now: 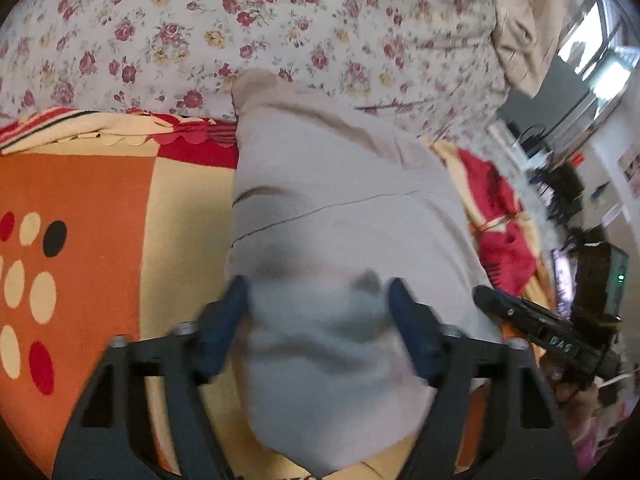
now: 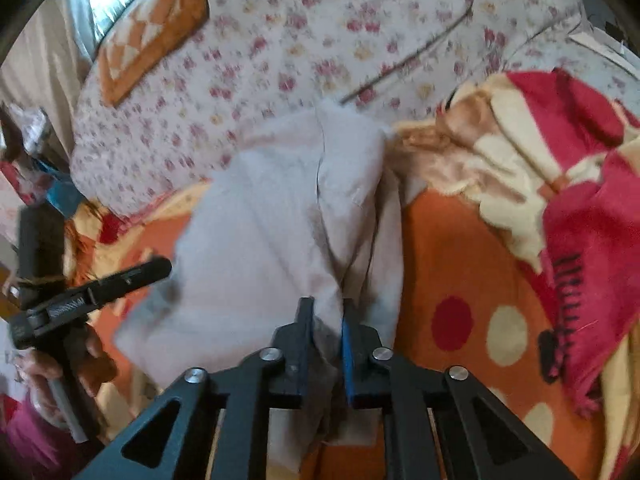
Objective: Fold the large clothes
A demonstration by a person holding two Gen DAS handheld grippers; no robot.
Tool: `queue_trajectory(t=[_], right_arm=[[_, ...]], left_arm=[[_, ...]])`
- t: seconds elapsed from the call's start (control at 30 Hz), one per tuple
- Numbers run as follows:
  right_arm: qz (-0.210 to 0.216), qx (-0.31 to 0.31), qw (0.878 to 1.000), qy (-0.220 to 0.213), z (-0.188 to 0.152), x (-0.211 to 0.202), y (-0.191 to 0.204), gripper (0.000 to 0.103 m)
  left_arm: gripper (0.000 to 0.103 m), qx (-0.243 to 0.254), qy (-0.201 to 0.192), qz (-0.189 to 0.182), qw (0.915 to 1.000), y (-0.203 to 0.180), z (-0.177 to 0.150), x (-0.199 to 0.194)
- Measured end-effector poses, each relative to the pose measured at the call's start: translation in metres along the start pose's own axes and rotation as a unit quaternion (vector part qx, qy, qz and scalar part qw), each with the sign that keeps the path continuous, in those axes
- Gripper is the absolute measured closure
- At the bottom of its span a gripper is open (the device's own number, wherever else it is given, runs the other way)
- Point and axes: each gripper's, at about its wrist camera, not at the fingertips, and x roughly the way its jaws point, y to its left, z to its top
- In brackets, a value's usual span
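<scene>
A large pale grey garment (image 1: pixel 340 208) lies lengthwise on an orange and cream blanket (image 1: pixel 80 200). It also shows in the right wrist view (image 2: pixel 272 216). My left gripper (image 1: pixel 318 300) is open, its blue fingers wide apart over the near end of the garment. My right gripper (image 2: pixel 326 312) is shut on a bunched fold of the garment at its near edge. The right gripper also shows at the right of the left wrist view (image 1: pixel 528 320). The left gripper shows at the left of the right wrist view (image 2: pixel 100 284).
A floral quilt (image 1: pixel 280 24) lies heaped behind the garment. A red and cream blanket (image 2: pixel 568 184) is bunched at the right. A window (image 1: pixel 600 52) and cluttered furniture stand beyond the bed's edge.
</scene>
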Motion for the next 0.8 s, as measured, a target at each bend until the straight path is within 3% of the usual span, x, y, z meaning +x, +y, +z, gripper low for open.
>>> queue_trajectory(t=[0.03,0.1,0.2,0.37,0.57,0.6,0.67,0.73,0.8], right_arm=[[-0.005,0.010,1.000,-0.013,0.004,-0.006,-0.005,0.038],[-0.007,0.023,0.999,-0.036,0.010,-0.010,-0.011,0.020],[0.029,0.047,0.998,-0.019,0.018,0.003,-0.021,0.020],[0.102,0.078,0.991,0.032,0.029,0.046,-0.031,0.020],[0.135,0.078,0.987,0.048,0.033,0.072,-0.025,0.020],[0.136,0.076,0.987,0.047,0.035,0.074,-0.023,0.028],[0.128,0.070,0.989,0.039,0.038,0.074,-0.017,0.042],[0.120,0.051,0.991,0.024,0.042,0.065,-0.007,0.058],[0.120,0.033,0.992,0.013,0.044,0.051,0.007,0.064]], left_arm=[[0.020,-0.008,-0.002,-0.005,1.0000,0.005,0.001,0.000],[0.020,-0.021,0.010,-0.005,0.9997,0.013,0.003,0.006],[0.020,-0.045,0.035,-0.024,0.9981,0.026,0.001,0.020],[0.018,-0.092,0.072,-0.087,0.9894,0.042,0.000,0.043],[0.012,-0.079,0.093,-0.109,0.9866,0.038,0.011,0.054],[0.012,-0.076,0.096,-0.105,0.9869,0.037,0.013,0.055],[0.032,-0.067,0.091,-0.095,0.9890,0.034,0.015,0.052],[0.067,-0.073,0.078,-0.099,0.9894,0.037,0.015,0.041],[0.077,-0.075,0.059,-0.111,0.9892,0.037,0.016,0.024]])
